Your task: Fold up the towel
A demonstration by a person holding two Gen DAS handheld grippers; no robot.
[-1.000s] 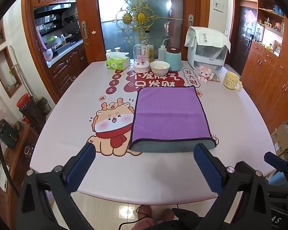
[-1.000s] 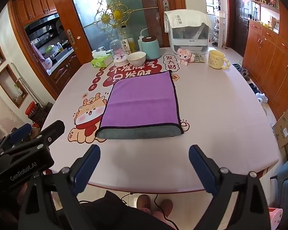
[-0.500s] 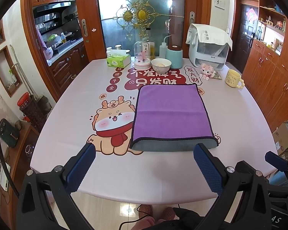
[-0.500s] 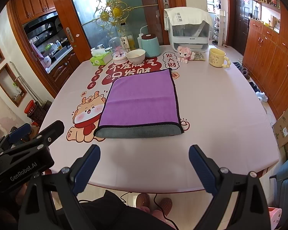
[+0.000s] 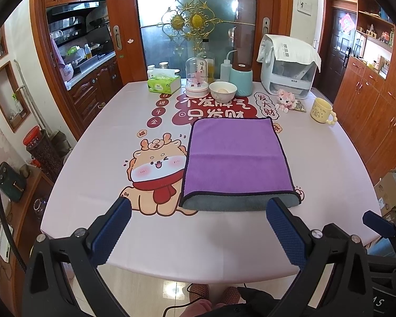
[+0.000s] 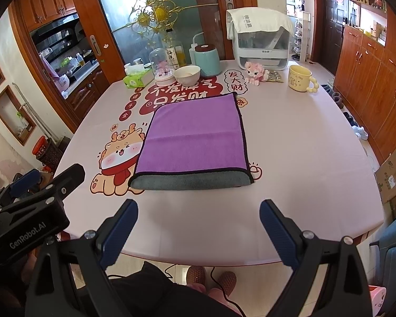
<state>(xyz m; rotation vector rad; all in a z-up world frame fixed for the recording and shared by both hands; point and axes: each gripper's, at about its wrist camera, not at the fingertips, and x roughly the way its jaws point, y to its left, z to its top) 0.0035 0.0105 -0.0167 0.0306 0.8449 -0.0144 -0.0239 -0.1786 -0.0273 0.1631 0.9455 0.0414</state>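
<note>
The left gripper (image 5: pixel 198 210) has two black frame arms ending in blue pads (image 5: pixel 111 231) with a fine knurled, grid-like texture; the fingers are spread wide and hold nothing. The right gripper (image 6: pixel 198 214) is built the same way, its blue textured pads (image 6: pixel 278 233) also wide apart and empty. In the right view the left gripper's black body sits left of the fingers, with white lettering "GenRobot.AI" on it.

Both grippers hang above the near edge of the table (image 5: pixel 330 174), whose smooth, glossy pale-pink cover has rounded corners. Just ahead of the fingers, between them, lies the towel (image 5: pixel 236 155): a soft, plush rectangle folded over, purple on top with dark stitched edging, a grey layer showing along its near fold. A faint crease crosses its middle.

Left of the towel is a printed cartoon dragon (image 5: pixel 155 166) in a red scarf. Beyond the towel, red and white Chinese characters are printed on the cover. Farther on stand a round white bowl (image 5: pixel 222 91), a clear glass dome (image 5: pixel 197 75), a green tissue box (image 5: pixel 164 84), a teal cylindrical canister (image 5: pixel 240 79) and a white plastic appliance (image 5: pixel 287 76) draped with a white cloth bearing unreadable writing. To the far right are a pink brick toy (image 5: pixel 286 100) and a pale yellow mug (image 5: pixel 321 111) with a beaded handle.
</note>
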